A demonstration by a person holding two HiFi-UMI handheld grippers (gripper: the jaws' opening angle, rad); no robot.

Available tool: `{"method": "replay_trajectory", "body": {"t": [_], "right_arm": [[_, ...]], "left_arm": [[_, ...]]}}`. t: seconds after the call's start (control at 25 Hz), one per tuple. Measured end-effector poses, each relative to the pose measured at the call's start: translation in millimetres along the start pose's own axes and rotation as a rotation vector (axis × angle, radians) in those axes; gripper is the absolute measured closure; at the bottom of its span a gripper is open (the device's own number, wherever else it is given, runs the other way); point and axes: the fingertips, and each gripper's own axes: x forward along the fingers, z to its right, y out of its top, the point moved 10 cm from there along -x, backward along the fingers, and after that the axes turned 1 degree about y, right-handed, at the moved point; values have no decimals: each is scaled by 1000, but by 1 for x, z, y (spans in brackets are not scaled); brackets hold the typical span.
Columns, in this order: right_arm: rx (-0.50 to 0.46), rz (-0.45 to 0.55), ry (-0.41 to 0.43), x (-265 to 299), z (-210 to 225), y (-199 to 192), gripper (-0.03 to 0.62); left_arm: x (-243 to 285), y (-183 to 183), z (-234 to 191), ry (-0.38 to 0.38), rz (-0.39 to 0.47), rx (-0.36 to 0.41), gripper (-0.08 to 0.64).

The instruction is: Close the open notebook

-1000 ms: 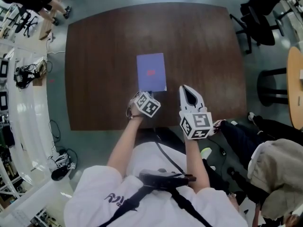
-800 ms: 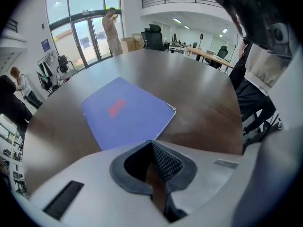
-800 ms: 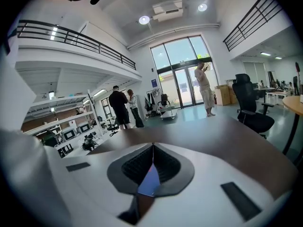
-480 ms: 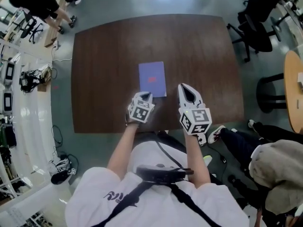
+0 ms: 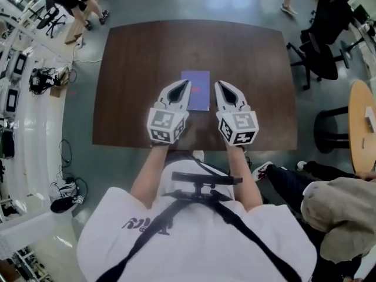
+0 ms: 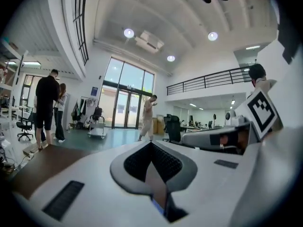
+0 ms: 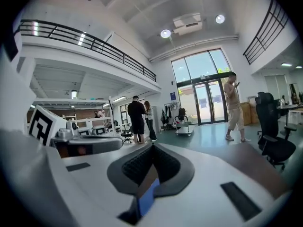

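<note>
Over the last second both grippers are lifting away from the dark brown wooden worktop (image 5: 135, 63) and levelling out, the left one climbing and turning far more than the right.

The left gripper (image 5: 185, 84) is now hanging high over the near edge, at about 9 o'clock from the book and pointing toward 12 o'clock. In its own view its fingers (image 6: 137, 162) are pressing together at the tips with nothing between them. Only a sliver of worktop and blue cover is showing through the gap lower down. It is probably being held shut and clear because it has no more pushing to do.

The purple-blue rectangular notebook (image 5: 198, 88) is lying flat near the middle of the worktop, cover up and closed. It sits well below the two grippers and touches neither, so the closing looks done.

The right gripper (image 5: 219, 86) is hovering at about 3 o'clock from the book, mirroring the left one and aiming the same way. Its fingers are likewise meeting at the tips and gripping nothing. The matched, raised pose is reading as a withdrawal that leaves the cover undisturbed.
</note>
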Motion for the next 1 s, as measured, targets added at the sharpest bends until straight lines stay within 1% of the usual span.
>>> {"method": "replay_trajectory", "body": {"t": [0.08, 0.2, 0.4, 0.76, 1.0], "right_arm": [[-34, 6, 16, 1, -9, 3, 588], [-57, 7, 45, 2, -22, 5, 588], [-66, 9, 64, 0, -28, 8, 588], [-75, 17, 58, -5, -30, 10, 588], [-76, 23, 63, -5, -31, 11, 588]], "left_arm": [[-6, 9, 2, 9, 45, 3, 549], [-11, 14, 3, 17, 67, 1, 549], [-15, 10, 8, 19, 61, -7, 549], [-18, 9, 15, 3, 61, -1, 549], [-19, 6, 14, 11, 48, -6, 549]]}}
